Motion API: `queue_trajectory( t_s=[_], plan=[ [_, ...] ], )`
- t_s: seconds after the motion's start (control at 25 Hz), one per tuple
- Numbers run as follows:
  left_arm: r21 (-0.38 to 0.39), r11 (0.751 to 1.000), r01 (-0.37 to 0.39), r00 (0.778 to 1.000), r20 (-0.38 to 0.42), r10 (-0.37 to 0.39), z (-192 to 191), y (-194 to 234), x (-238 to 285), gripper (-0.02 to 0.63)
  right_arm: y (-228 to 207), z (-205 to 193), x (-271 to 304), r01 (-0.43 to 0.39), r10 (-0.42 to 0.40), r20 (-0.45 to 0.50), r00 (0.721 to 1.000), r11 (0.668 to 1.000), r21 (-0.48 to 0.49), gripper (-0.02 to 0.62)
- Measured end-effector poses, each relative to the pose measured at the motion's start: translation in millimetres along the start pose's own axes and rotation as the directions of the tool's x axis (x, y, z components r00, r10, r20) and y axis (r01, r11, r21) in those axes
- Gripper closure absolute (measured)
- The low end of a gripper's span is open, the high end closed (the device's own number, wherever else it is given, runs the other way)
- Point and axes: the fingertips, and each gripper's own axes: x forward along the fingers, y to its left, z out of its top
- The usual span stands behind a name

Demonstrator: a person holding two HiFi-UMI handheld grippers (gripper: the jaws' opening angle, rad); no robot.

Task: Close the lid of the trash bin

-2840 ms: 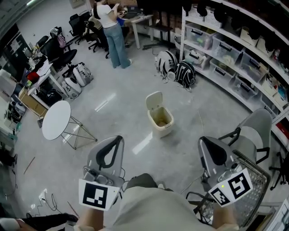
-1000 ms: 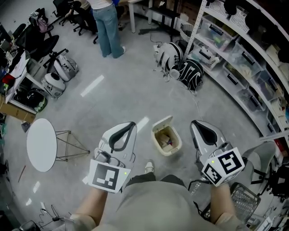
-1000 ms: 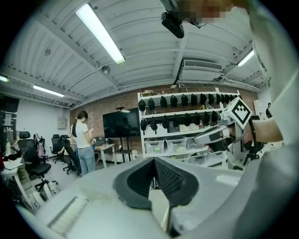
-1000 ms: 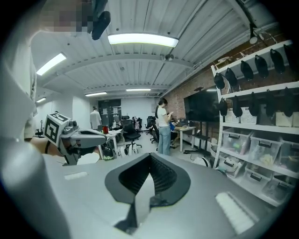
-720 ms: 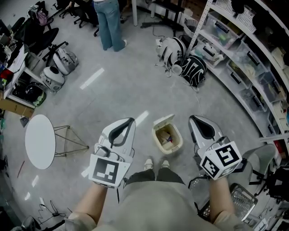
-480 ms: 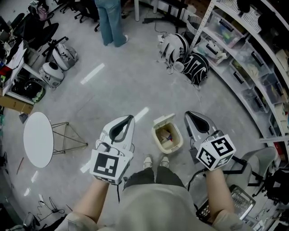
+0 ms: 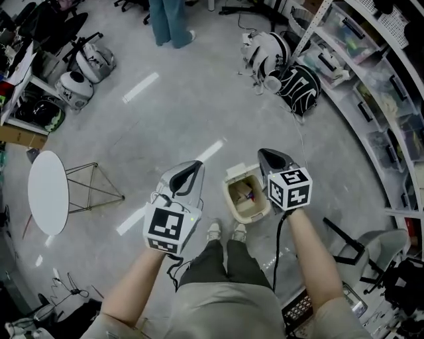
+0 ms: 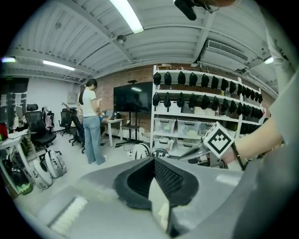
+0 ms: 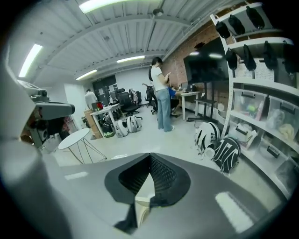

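A small cream trash bin [image 7: 232, 200] stands on the grey floor just in front of my shoes, with rubbish inside. Its hinged lid [image 7: 237, 174] is tipped up and open at the far side. My right gripper [image 7: 261, 153] hovers over the bin's right rim, tips close to the lid's right edge, jaws shut and holding nothing. My left gripper [image 7: 196, 165] hangs left of the bin, apart from it, shut and holding nothing. In the left gripper view the left gripper [image 8: 153, 161] points into the room; likewise the right gripper [image 9: 150, 157] in the right gripper view.
A white round side table [image 7: 48, 192] stands at the left. Backpacks [image 7: 286, 69] lie at the far right, by shelves of plastic boxes [image 7: 391, 99]. A person's legs [image 7: 169, 20] show at the top. A chair [image 7: 371, 245] and wire basket [image 7: 299, 316] sit behind me at the right.
I have walked up to the bin, which now lies at my feet. The right gripper swung left until it hangs over the bin's right rim; the lid stays open.
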Motion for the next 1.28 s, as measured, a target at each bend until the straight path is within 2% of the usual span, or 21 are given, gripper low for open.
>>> queue_trajectory(
  t_s=[0.12,0.28,0.56,0.72,0.84,1.04,1.28],
  plan=[
    [-0.02,1.0,-0.01,1.0,-0.029,0.009,-29,0,23,0.603,-10,-41,40,-0.015,0.014,-0.089,0.996,1.0,-0.004,0.592],
    [-0.059,0.998,-0.013,0.996,-0.092,0.007,-73,0,54,0.603,-23,-95,85,-0.026,0.013,-0.209,0.978,0.998,-0.059,0.592],
    [-0.114,0.994,-0.003,0.971,-0.236,-0.024,-160,-15,94,0.603,-47,-172,121,-0.038,0.016,-0.348,0.937,0.998,-0.056,0.592],
    [-0.126,0.992,0.008,0.957,-0.286,-0.044,-188,-26,103,0.603,-54,-187,116,-0.03,0.036,-0.345,0.938,0.999,0.023,0.592],
    [-0.132,0.991,0.033,0.944,-0.32,-0.074,-203,-45,101,0.603,-52,-214,90,-0.003,0.041,-0.364,0.931,0.995,0.103,0.592],
    [-0.144,0.985,0.09,0.919,-0.368,-0.138,-235,-80,100,0.603,-52,-287,41,0.066,0.019,-0.407,0.913,0.978,0.196,0.592],
    [-0.153,0.974,0.165,0.865,-0.452,-0.218,-307,-129,109,0.603,-58,-387,24,0.123,0.021,-0.445,0.895,0.948,0.292,0.592]
  ],
)
